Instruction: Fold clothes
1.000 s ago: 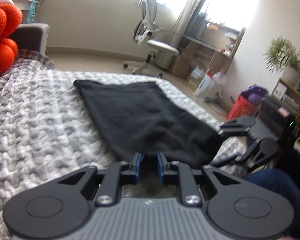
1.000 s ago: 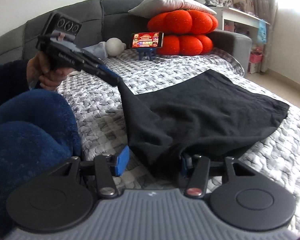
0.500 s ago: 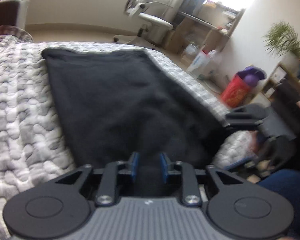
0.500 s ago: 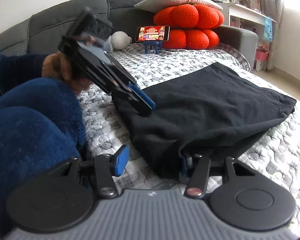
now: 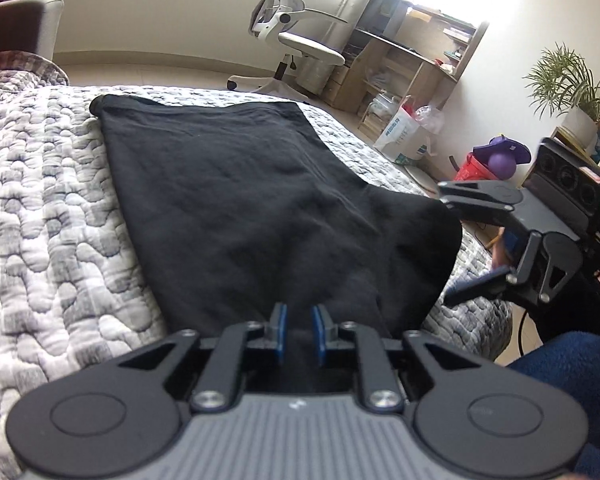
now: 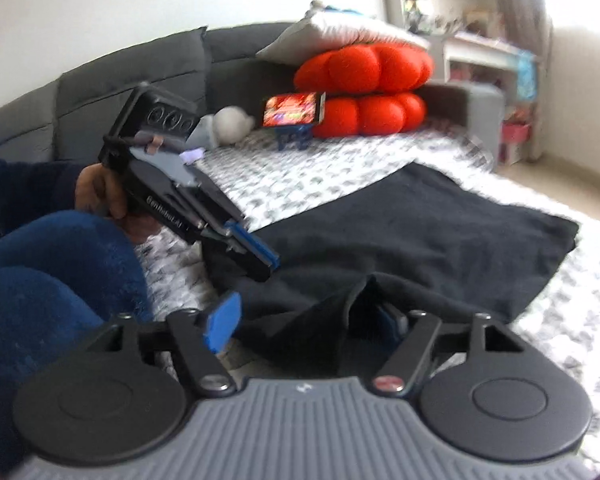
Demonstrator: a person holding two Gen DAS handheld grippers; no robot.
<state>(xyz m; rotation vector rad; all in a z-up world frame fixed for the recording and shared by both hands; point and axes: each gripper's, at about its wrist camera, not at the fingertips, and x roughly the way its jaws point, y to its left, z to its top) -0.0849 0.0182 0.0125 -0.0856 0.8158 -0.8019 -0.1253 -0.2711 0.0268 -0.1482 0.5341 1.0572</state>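
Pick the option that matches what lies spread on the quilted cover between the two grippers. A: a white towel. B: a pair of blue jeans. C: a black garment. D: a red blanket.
C: a black garment lies spread flat on the grey-and-white quilted cover, its near edge between the left gripper fingers.

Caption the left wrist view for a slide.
Left gripper pinches the black garment on the quilted cover; right gripper open alongside.
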